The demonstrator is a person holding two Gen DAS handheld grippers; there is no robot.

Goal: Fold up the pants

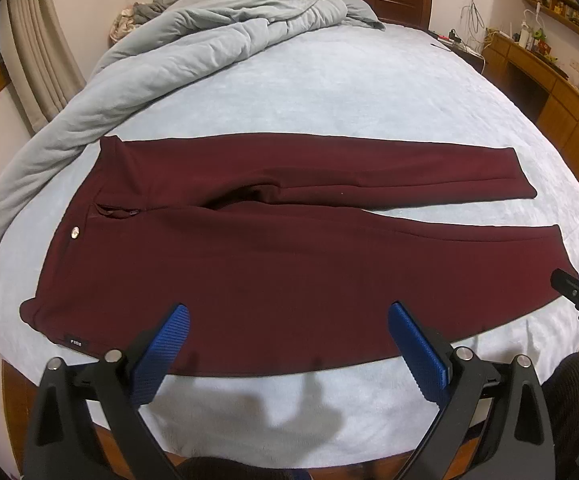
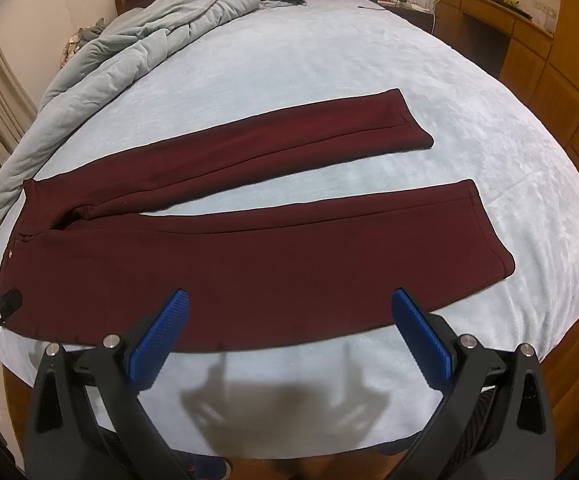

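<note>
Pants (image 1: 273, 248), dark maroon, lie flat across the pale blue bed (image 1: 329, 92), waistband at nine o'clock and both legs running toward three o'clock, unfolded and split by a narrow wedge of sheet. At ten o'clock a rumpled grey duvet (image 1: 193, 40) is heaped beside the waistband, just touching its far corner. A silver button (image 1: 74, 233) shows near the open fly. The left claw (image 1: 287, 344) hovers over the near edge of the seat, blue pads spread apart and holding nothing. Toward three o'clock, the right claw (image 2: 289, 332) hangs over the near leg, likewise spread and empty. Folding seems not yet begun. The next move likely calls for both claws to pinch the near edge and carry that leg over onto the far leg (image 2: 281, 136).
</note>
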